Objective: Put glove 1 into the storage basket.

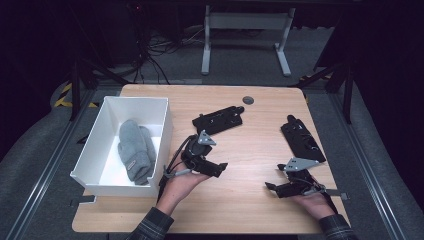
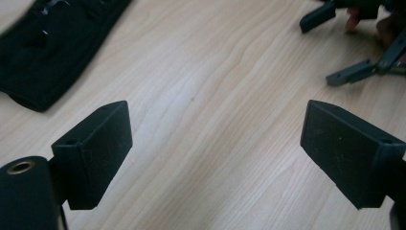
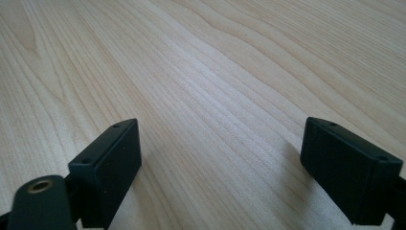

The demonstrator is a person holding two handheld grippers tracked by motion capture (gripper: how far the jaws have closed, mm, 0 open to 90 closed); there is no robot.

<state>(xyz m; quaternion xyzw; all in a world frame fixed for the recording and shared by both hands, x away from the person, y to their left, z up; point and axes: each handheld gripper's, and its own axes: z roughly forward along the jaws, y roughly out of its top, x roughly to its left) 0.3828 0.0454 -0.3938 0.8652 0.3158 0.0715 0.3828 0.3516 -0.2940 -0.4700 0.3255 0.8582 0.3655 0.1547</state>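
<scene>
Two grippers, one bin, one stowed item — tally as the table stands:

- Left gripper (image 1: 216,169): held in the left hand just right of the white bin (image 1: 161,131), low over the wooden table (image 1: 250,200). Jaws stand wide apart in the left gripper view, nothing between them, bare wood beneath.
- Right gripper (image 1: 274,188): held low at the near right of the table. Jaws parted wide in the right gripper view, likewise empty.
- Grey knitted item (image 1: 135,150): soft, folded, lying on the floor of the white bin toward its near end. Whether it is a hat or socks I cannot tell.
- Black holders, two: one (image 1: 220,120) at mid-table behind the left gripper, the other (image 1: 302,139) at the far right. Both empty.
- Progress, as I judge it: the packing looks done — the knit sits in the bin and no loose item remains on the table. What appears left is to set each gripper back on a holder.
</scene>
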